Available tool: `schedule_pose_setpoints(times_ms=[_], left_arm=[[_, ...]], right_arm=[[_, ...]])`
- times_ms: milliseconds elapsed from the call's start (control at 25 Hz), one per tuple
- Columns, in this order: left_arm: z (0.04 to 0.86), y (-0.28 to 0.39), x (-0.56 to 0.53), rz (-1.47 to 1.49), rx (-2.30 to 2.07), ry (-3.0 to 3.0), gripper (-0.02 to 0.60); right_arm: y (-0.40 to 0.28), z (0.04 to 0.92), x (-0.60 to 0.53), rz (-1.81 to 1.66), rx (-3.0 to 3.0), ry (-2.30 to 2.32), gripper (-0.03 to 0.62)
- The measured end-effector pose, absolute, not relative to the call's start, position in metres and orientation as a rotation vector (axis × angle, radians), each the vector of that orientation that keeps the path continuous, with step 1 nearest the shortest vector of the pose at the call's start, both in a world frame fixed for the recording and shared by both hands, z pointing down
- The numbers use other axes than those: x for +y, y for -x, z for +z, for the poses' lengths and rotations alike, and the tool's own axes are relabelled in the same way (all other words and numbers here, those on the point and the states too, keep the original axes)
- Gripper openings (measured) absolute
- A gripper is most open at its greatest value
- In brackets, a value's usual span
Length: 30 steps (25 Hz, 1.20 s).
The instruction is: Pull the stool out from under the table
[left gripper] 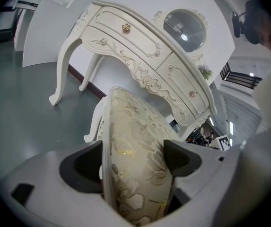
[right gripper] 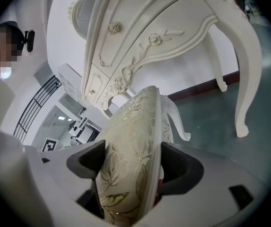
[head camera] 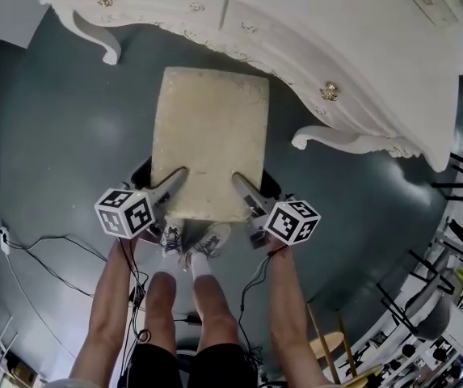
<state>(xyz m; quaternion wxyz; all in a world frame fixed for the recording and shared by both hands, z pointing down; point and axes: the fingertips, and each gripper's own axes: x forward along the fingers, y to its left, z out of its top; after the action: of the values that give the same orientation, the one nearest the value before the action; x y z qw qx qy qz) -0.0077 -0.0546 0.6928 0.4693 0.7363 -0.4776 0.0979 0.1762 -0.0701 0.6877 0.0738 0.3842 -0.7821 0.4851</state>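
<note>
Cream, gold-flowered upholstery fills the gap in both gripper views: your left gripper [left gripper: 133, 163] has its jaws clamped on the padded seat edge of the stool [left gripper: 136, 141], one pad on the top and one on the underside, and your right gripper [right gripper: 131, 164] is clamped the same way on the stool [right gripper: 130, 136]. From the head view, the left gripper [head camera: 173, 183] bites the near-left corner of the seat and the right gripper [head camera: 244, 186] the near-right corner, so the grip is even on both sides. The stool [head camera: 209, 132] stands on the dark floor [head camera: 61, 136] with almost the whole seat in open view. Only its far edge sits just beside the carved front rim of the white bench [head camera: 296, 43], and you cannot tell from above whether the far legs are clear of it. Judgement: the grasp step is done and the pull looks mostly done. What may be left is a short further draw towards you, then release. Note that your shoes [head camera: 195, 241] are right at the near edge of the seat, so any further pull likely needs a step back first. Cables [head camera: 45, 241] lie on the floor behind and to your left; mind them when stepping.
</note>
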Motion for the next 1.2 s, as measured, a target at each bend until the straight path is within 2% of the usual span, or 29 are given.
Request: schedule_pose_setpoints(times_ms=[760, 1200], left_arm=[[0.677, 0.227, 0.025, 0.017, -1.531, -1.528, 0.407], [0.681, 0.326, 0.104, -0.12, -1.721, -1.303, 0.407]], right_arm=[[0.062, 0.675, -0.06, 1.327, -2.419, -0.604, 0.377], [0.191, 0.681, -0.023, 1.238, -2.391, -0.249, 0.376]])
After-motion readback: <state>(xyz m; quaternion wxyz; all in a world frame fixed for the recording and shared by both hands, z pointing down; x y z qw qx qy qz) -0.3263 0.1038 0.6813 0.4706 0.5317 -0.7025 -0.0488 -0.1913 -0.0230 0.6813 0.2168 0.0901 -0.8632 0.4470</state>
